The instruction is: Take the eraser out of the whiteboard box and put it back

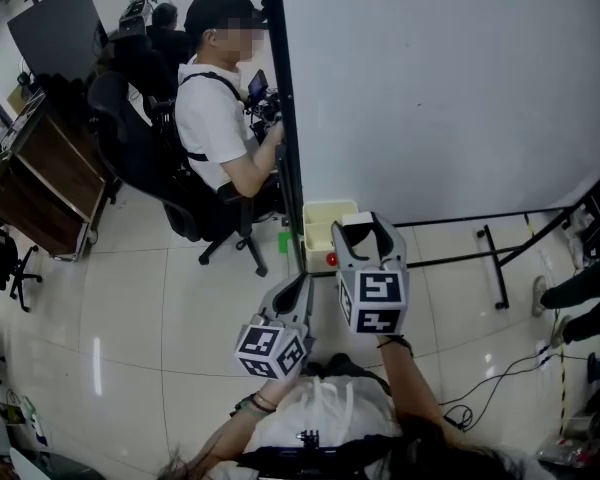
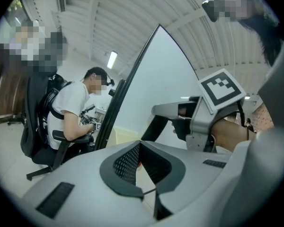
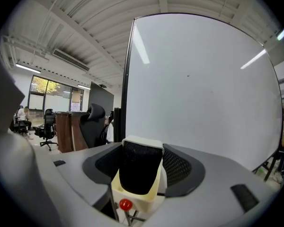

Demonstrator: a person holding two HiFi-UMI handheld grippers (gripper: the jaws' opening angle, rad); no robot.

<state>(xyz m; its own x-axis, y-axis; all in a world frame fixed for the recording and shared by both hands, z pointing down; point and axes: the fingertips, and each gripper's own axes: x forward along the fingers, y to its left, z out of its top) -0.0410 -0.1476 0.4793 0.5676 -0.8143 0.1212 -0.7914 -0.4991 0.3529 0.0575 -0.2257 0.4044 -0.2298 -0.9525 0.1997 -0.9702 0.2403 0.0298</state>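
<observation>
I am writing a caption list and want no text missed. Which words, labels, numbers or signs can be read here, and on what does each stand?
No text can be read in any view.
Cubes on the left gripper and right gripper: black-and-white square patterns only, no letters or numbers.
Whiteboard: no writing on it.

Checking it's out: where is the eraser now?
In the right gripper view, the eraser sits in the right gripper, just above the cream whiteboard box.
</observation>
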